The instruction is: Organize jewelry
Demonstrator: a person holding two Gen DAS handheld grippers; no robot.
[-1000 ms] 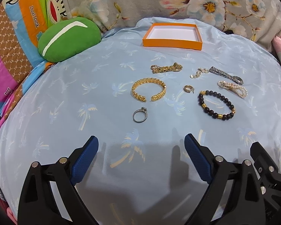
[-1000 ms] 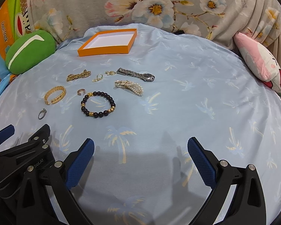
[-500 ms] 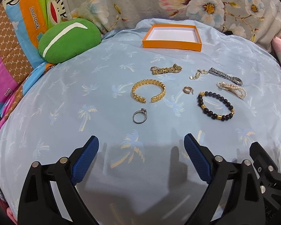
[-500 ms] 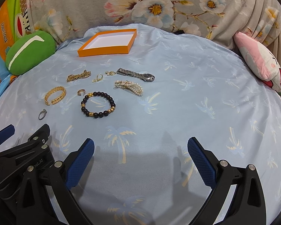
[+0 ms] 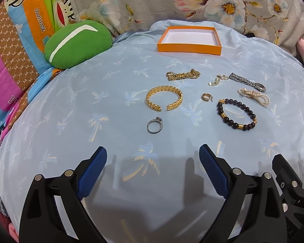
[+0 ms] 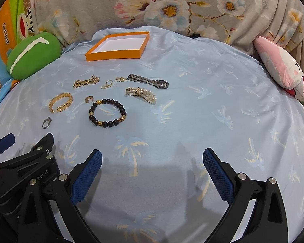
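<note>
Several pieces of jewelry lie on a light blue palm-print sheet. Nearest my left gripper (image 5: 153,157) is a silver ring (image 5: 154,125), beyond it a gold cuff bracelet (image 5: 164,98) and a gold chain (image 5: 183,74). To the right lie a black bead bracelet (image 6: 107,112), a small gold ring (image 6: 89,98), a pearl bracelet (image 6: 141,94), a silver watch (image 6: 149,81) and small gold earrings (image 6: 113,82). An empty orange box (image 5: 189,39) with a white inside stands at the back. Both my left gripper and my right gripper (image 6: 152,159) are open, empty, well short of the jewelry.
A green cushion (image 5: 78,43) lies at the back left beside a bright patterned blanket (image 5: 12,38). A pink and white pillow (image 6: 283,70) sits at the right edge. Floral fabric (image 6: 172,6) rises behind the box. The left gripper's body (image 6: 16,168) shows at the right view's lower left.
</note>
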